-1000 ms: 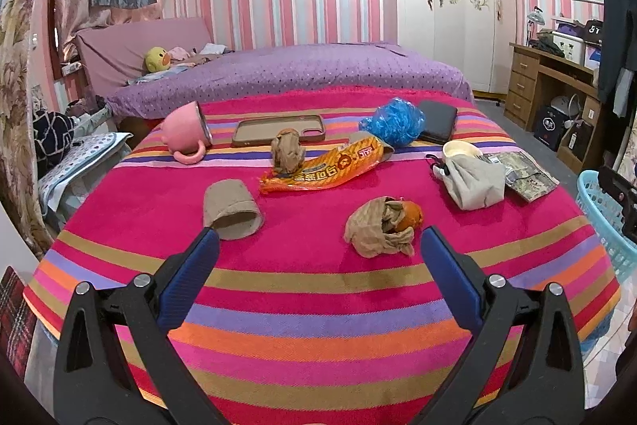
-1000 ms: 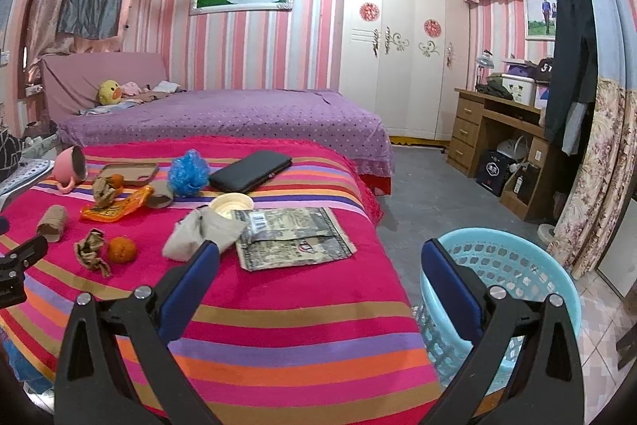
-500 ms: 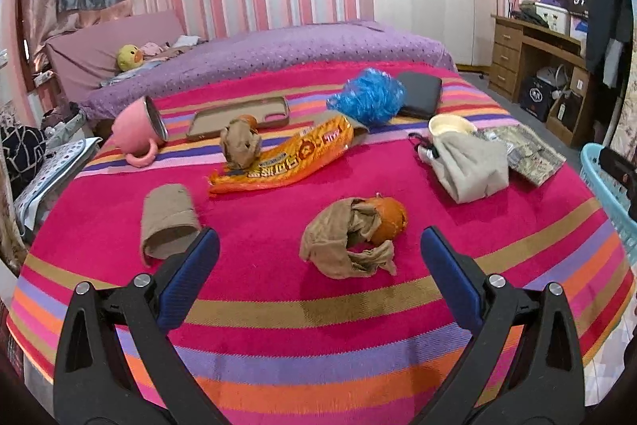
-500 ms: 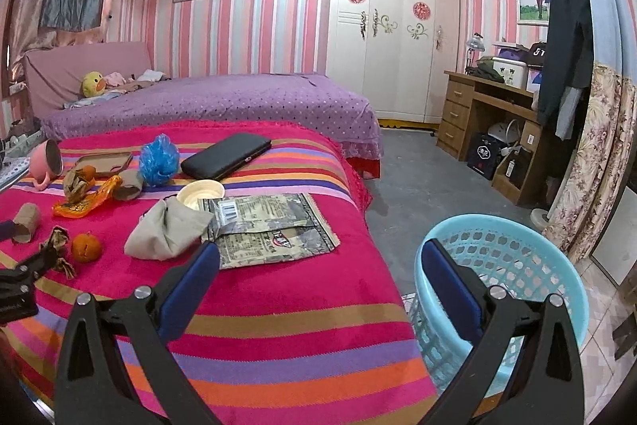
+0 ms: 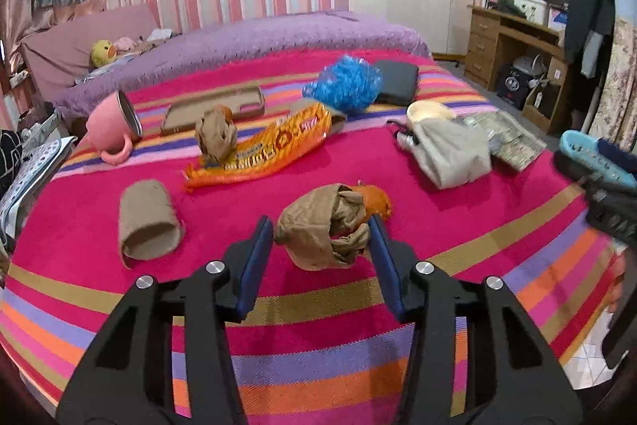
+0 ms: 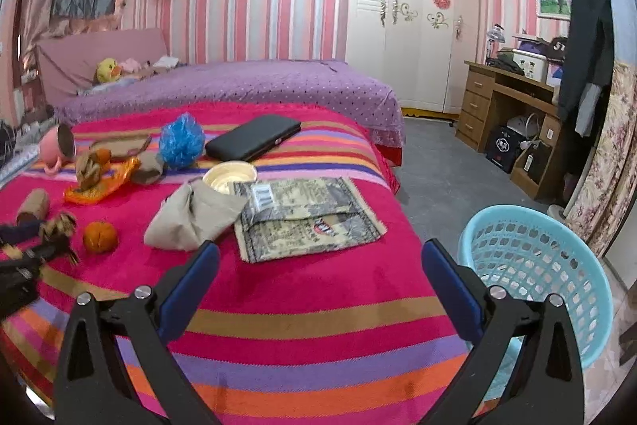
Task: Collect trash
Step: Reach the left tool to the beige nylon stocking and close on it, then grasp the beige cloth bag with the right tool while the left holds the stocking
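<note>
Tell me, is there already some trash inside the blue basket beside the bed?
No. In the right wrist view the blue basket shows only its own perforated walls, with nothing lying inside it.

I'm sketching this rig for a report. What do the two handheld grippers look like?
Both match. The left gripper and right gripper each have two black plastic fingers with triangular cut-outs, silver round bolt heads near the joints, and flat blue pads on the inner faces. No cables, markings or sleeves show.
</note>
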The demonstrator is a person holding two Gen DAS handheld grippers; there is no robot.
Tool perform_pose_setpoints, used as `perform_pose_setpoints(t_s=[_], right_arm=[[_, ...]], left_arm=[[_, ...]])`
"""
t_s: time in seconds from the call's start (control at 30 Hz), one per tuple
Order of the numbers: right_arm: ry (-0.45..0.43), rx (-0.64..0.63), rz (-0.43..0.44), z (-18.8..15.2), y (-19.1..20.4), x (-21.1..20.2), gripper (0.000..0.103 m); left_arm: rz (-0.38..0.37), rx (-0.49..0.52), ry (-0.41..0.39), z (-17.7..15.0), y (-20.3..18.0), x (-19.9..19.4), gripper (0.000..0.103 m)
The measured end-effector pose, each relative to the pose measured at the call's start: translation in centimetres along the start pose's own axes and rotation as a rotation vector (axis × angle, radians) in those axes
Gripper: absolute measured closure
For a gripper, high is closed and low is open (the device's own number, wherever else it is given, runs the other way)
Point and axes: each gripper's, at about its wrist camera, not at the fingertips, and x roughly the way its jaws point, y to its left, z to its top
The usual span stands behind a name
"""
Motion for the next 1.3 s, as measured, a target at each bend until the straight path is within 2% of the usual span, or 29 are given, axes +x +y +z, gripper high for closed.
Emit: perform_pose_setpoints(t_s=[0.17,0.3,0.4,0.53,0.63,0.67,0.73,0.77,0.87,0.93,1.2,1.3], right_arm=[[0.006,-0.047,0.053,0.5,2.1,0.1,0.004],[0.007,-0.109,0.11,1.6,4.6,0.7,0.004],[0.042,-0.152,0.117,2.0,6.7,2.4,0.005],[0.129,-0.182,0.15,2.0,8.4,5.0,0.027],[0.183,-0.207,0.185,1.8,9.3,6.2,0.03],[0.198,-0.214,0.194,1.6,9.4,6.5,0.037],[0.232,-0.227,0.226,1.2,9.9,7.2,0.06],[0.237,-0.234,0.25,1.1,10.1,7.2,0.065],[0.212,-0.259,0.274,0.9,10.6,6.6,0.079],[0.183,-0.258,0.283,1.0,10.6,5.9,0.082],[0.045,-0.198,0.318,2.4,8.0,2.0,0.084],[0.018,-0.176,0.315,2.9,6.7,1.2,0.084]], left_arm=[[0.049,-0.009,-0.061,1.0,1.9,-1.9,0.055],[0.126,-0.04,-0.08,2.1,4.2,-2.1,0.055],[0.131,-0.081,-0.098,2.5,5.5,-2.8,0.055],[0.146,-0.1,-0.111,2.6,6.3,-3.1,0.055],[0.164,-0.092,-0.103,2.5,6.4,-2.8,0.055],[0.162,-0.097,-0.099,2.5,6.5,-2.6,0.055],[0.158,-0.109,-0.09,2.6,6.6,-2.4,0.055],[0.157,-0.114,-0.09,2.6,6.6,-2.3,0.055],[0.165,-0.113,-0.095,2.5,6.5,-2.4,0.055],[0.172,-0.111,-0.095,2.5,6.3,-2.5,0.055],[0.192,-0.114,-0.105,2.2,5.9,-2.9,0.055],[0.193,-0.124,-0.106,2.2,5.8,-2.9,0.055]])
